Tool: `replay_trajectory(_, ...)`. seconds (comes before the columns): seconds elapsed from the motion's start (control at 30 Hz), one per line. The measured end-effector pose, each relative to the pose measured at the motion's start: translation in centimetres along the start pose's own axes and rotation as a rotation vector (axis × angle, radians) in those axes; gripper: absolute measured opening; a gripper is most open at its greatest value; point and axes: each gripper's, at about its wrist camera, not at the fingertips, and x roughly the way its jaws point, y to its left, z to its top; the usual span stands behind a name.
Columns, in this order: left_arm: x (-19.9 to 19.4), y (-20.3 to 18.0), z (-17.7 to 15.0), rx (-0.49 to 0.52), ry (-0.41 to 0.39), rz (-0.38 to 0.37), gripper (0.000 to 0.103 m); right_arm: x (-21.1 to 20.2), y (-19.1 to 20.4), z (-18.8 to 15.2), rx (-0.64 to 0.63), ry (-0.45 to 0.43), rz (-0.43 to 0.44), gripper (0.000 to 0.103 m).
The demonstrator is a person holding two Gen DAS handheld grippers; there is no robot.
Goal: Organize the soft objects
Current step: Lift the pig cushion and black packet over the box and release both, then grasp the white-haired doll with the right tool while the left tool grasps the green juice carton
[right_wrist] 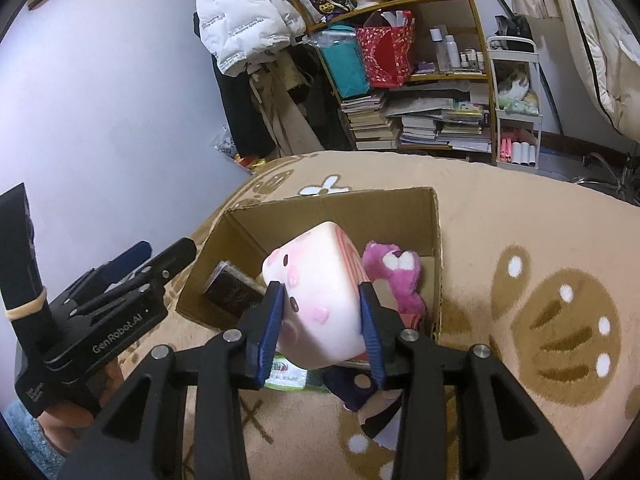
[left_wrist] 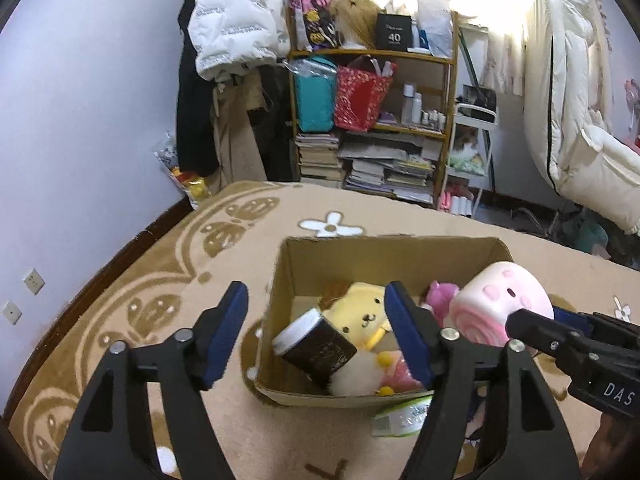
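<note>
An open cardboard box (left_wrist: 288, 264) (right_wrist: 436, 240) sits on the beige rug. Inside lie a yellow dog plush (left_wrist: 362, 310), a dark cylinder toy with a white end (left_wrist: 316, 346) (right_wrist: 232, 292) and a magenta plush (left_wrist: 440, 298) (right_wrist: 400, 276). My right gripper (right_wrist: 324, 320) is shut on a pink-and-white swiss-roll plush (right_wrist: 316, 292) (left_wrist: 500, 304) and holds it over the box's near right edge. My left gripper (left_wrist: 316, 332) is open and empty, just above the box's near left corner. It also shows at the left of the right wrist view (right_wrist: 160, 256).
A green-and-white packet (left_wrist: 404, 418) (right_wrist: 288, 376) and a dark blue doll (right_wrist: 360, 392) lie on the rug in front of the box. A cluttered shelf (left_wrist: 372, 120) with books and bags stands behind, a white jacket (left_wrist: 236, 20) hangs at left, and a white quilt (left_wrist: 572, 120) is at right.
</note>
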Motion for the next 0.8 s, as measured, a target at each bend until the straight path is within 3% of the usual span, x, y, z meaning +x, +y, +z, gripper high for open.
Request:
replay_trajectory(0.13,-0.3,0.3,0.1,0.013,-0.007,0.038,0.084,-0.5,0.1,0.1,0.003,-0.012,0.001,0.049)
replay_trajectory(0.2,-0.5,0.4,0.1,0.025,-0.015,0.057,0.084,-0.9,0.2,0.2,-0.003,-0.019,-0.001,0.065)
replay_trajectory(0.43,-1.8,-0.2,0.2,0.072,-0.031,0.081,0.096,-2.3,0.7,0.5,-0.044,-0.024,-0.034,0.084)
replay_trajectory(0.57,-2.8,-0.5,0.3,0.080,-0.030,0.074,0.098,-3.4,0.3,0.4,-0.038,-0.044,-0.049,0.102)
replay_trajectory(0.8,-3.8,-0.4,-0.2,0.068,-0.009,0.054,0.103,-4.2,-1.0,0.1,-0.002,-0.034,-0.069,0.103)
